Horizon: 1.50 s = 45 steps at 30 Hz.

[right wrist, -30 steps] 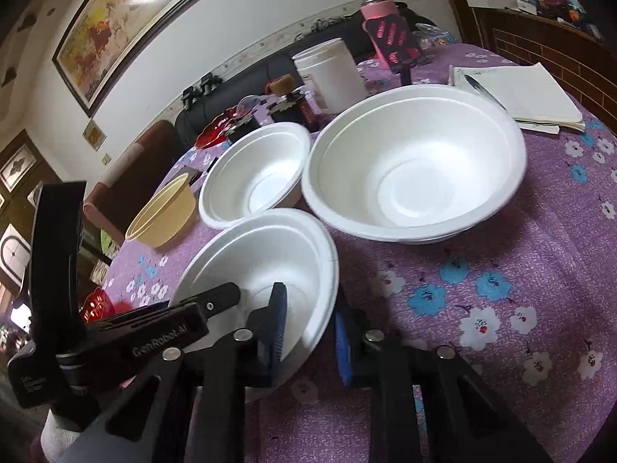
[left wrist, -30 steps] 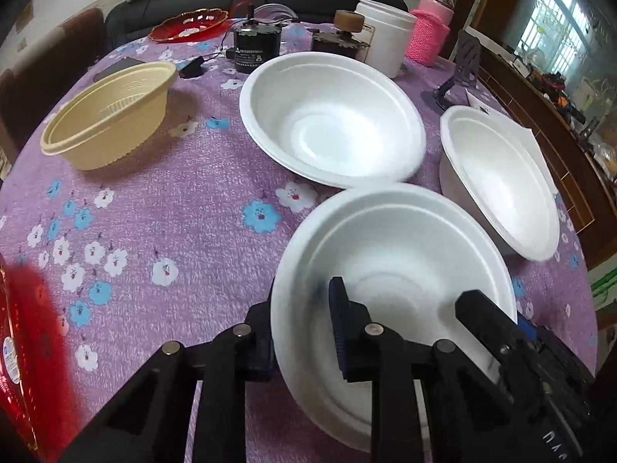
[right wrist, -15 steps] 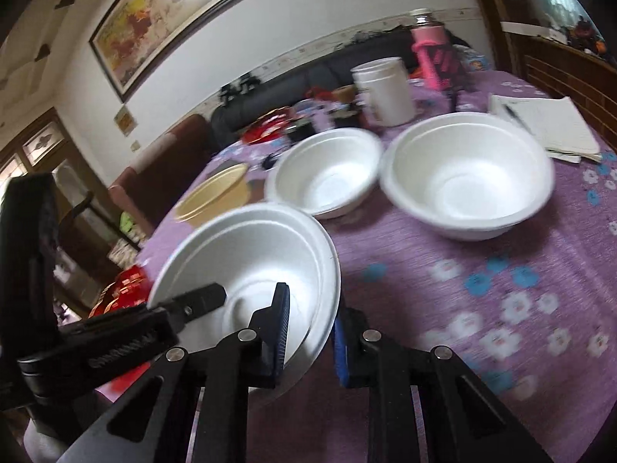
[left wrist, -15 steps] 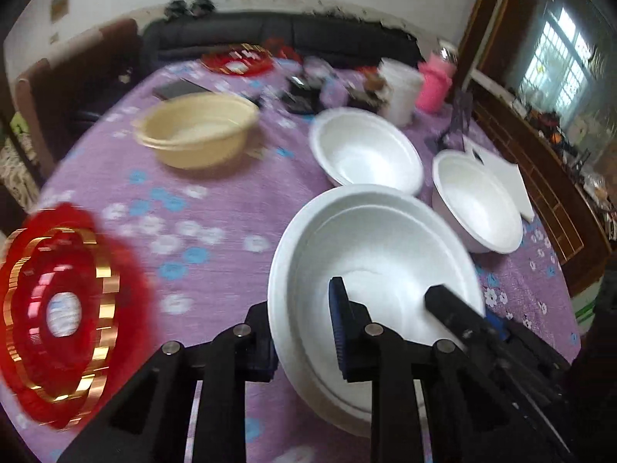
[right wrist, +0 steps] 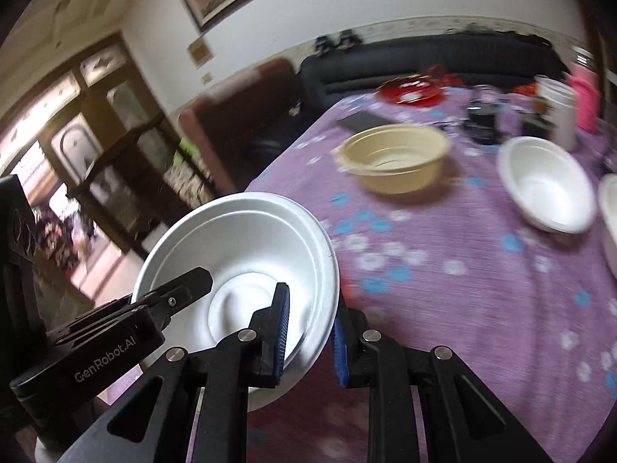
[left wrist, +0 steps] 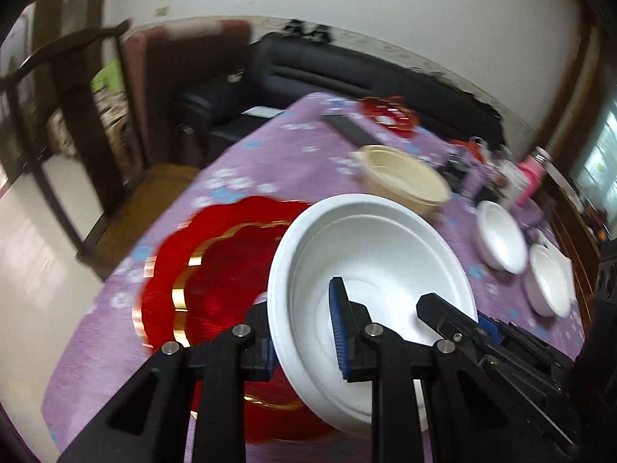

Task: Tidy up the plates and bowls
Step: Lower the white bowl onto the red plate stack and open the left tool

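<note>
A white foam bowl (left wrist: 370, 254) is held in the air by both grippers. My left gripper (left wrist: 304, 343) is shut on its left rim. My right gripper (right wrist: 308, 332) is shut on its right rim; the bowl shows in the right wrist view (right wrist: 239, 254). Below it lies a red plate with gold trim (left wrist: 204, 293). Two more white bowls (left wrist: 499, 241) (left wrist: 547, 283) and a beige bowl (left wrist: 405, 179) sit further along the purple floral tablecloth (right wrist: 443, 270). The beige bowl (right wrist: 393, 162) and a white bowl (right wrist: 547, 185) also show in the right wrist view.
A second red plate (right wrist: 408, 90) lies at the far table edge near a black sofa (left wrist: 347, 73). A white tub (right wrist: 559, 112), a pink bottle (right wrist: 586, 100) and small dark items stand at the back right. The table edge drops off to the left.
Both grippers have carried the white bowl up and to the left, from beside the other white bowls to above the red plate. The views are motion-blurred.
</note>
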Each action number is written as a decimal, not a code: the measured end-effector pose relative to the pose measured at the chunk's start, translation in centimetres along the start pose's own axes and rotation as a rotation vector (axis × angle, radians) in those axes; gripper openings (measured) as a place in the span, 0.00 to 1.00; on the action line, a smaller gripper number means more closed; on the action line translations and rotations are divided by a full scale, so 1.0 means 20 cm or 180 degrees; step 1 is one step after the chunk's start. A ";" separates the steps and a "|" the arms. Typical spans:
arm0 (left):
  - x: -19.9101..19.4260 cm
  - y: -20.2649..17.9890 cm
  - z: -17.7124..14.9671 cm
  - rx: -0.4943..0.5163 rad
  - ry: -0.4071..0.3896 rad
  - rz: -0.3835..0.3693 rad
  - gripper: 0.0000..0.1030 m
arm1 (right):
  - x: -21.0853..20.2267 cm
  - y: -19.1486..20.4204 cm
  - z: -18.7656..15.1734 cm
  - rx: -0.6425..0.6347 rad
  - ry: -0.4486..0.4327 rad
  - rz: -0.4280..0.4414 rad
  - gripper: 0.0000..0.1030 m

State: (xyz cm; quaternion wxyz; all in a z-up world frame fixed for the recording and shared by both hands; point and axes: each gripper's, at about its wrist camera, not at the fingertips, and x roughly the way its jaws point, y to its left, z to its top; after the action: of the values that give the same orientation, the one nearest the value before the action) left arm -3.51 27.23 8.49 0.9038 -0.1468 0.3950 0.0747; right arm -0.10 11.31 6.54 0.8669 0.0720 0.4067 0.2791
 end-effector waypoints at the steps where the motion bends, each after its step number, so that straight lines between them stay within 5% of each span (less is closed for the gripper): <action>1: 0.03 0.06 0.01 -0.0063 0.0037 0.0036 0.21 | 0.05 0.03 0.00 -0.0023 0.0055 0.0000 0.22; 12: 0.22 0.25 0.00 -0.0215 0.0256 0.0164 0.26 | 0.34 0.08 0.01 -0.0227 0.0305 -0.0311 0.21; 14: 0.21 0.26 0.00 -0.0216 0.0209 0.0195 0.41 | 0.34 0.09 0.02 -0.0288 0.0292 -0.0372 0.21; 20: 0.08 0.23 0.00 -0.0158 -0.0043 0.0289 0.60 | 0.32 0.10 0.01 -0.0287 0.0199 -0.0370 0.24; 25: -0.06 0.17 -0.01 -0.0064 -0.0346 0.0463 0.70 | 0.20 0.13 0.01 -0.0378 -0.0067 -0.0386 0.47; 29: -0.18 0.11 -0.02 0.0008 -0.0621 0.0694 0.81 | 0.05 0.13 0.01 -0.0405 -0.0293 -0.0371 0.52; 35: -0.31 -0.03 -0.05 0.0150 -0.0939 0.0920 0.86 | -0.19 0.07 -0.05 -0.0413 -0.0573 -0.0425 0.62; 45: -0.41 -0.30 -0.12 0.0401 -0.1083 0.0771 0.87 | -0.55 -0.14 -0.17 -0.0421 -0.0976 -0.0747 0.73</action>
State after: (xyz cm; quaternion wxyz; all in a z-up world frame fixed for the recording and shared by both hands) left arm -9.31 20.59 14.24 0.9493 -0.0267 0.2553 0.1816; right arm -7.14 2.56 10.63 0.9481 0.0086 0.2564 0.1880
